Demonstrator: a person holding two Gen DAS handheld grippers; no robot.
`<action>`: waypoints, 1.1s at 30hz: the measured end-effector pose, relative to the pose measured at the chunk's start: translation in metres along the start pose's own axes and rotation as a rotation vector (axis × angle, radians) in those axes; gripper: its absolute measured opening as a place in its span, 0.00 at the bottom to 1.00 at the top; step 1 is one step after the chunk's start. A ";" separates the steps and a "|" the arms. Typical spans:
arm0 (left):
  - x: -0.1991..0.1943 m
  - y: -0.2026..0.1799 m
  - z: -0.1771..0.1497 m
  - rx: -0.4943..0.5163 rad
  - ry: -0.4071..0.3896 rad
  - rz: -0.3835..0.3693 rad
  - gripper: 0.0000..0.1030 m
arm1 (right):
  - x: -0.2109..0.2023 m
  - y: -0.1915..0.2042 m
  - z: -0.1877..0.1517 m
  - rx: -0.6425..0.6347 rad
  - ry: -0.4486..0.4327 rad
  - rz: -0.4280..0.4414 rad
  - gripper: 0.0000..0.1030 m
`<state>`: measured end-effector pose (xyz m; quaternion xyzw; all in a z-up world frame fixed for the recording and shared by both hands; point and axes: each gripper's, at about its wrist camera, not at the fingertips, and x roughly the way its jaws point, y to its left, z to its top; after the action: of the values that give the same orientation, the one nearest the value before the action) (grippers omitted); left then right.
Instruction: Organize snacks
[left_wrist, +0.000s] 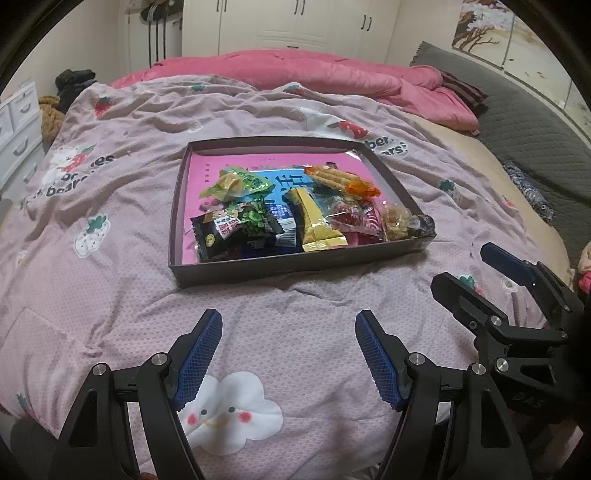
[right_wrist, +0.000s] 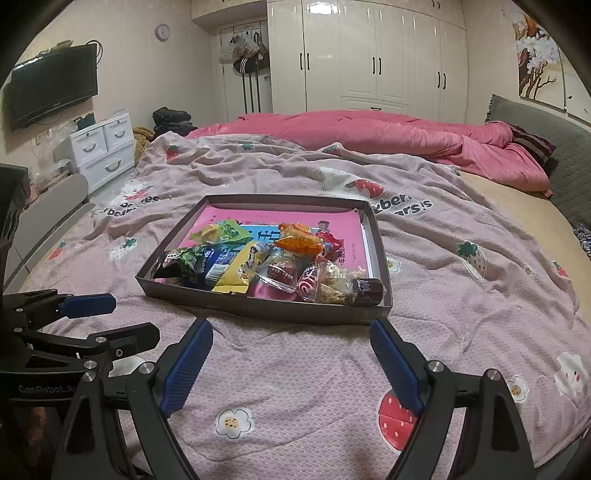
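Two grippers hover over the bed (left_wrist: 110, 229), both empty with jaws spread wide: the left gripper (left_wrist: 288, 354) and the right gripper (right_wrist: 291, 365), side by side near the tray (left_wrist: 295, 267). Snacks (left_wrist: 280, 218) lie heaped inside the tray, toward its near edge, on a pink sheet (left_wrist: 207, 173).

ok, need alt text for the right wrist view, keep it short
A shallow dark tray of mixed wrapped snacks sits on a pink strawberry-print bedspread. The right hand-held gripper is open and empty before it, the left hand-held gripper at left; white wardrobes stand behind.
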<state>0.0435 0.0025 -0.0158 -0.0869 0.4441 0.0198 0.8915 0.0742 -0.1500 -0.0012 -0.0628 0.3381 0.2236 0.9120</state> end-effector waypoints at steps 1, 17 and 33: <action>0.000 0.000 0.000 0.000 0.001 0.002 0.74 | 0.000 0.000 0.000 0.000 0.000 0.000 0.84; -0.002 0.003 0.002 -0.008 -0.009 0.009 0.74 | 0.004 -0.001 -0.001 0.007 0.018 0.004 0.84; -0.003 0.005 0.002 -0.010 -0.007 0.014 0.74 | 0.004 -0.004 -0.002 0.015 0.016 -0.005 0.84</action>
<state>0.0430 0.0074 -0.0132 -0.0883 0.4414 0.0286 0.8925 0.0768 -0.1526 -0.0056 -0.0586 0.3467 0.2182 0.9104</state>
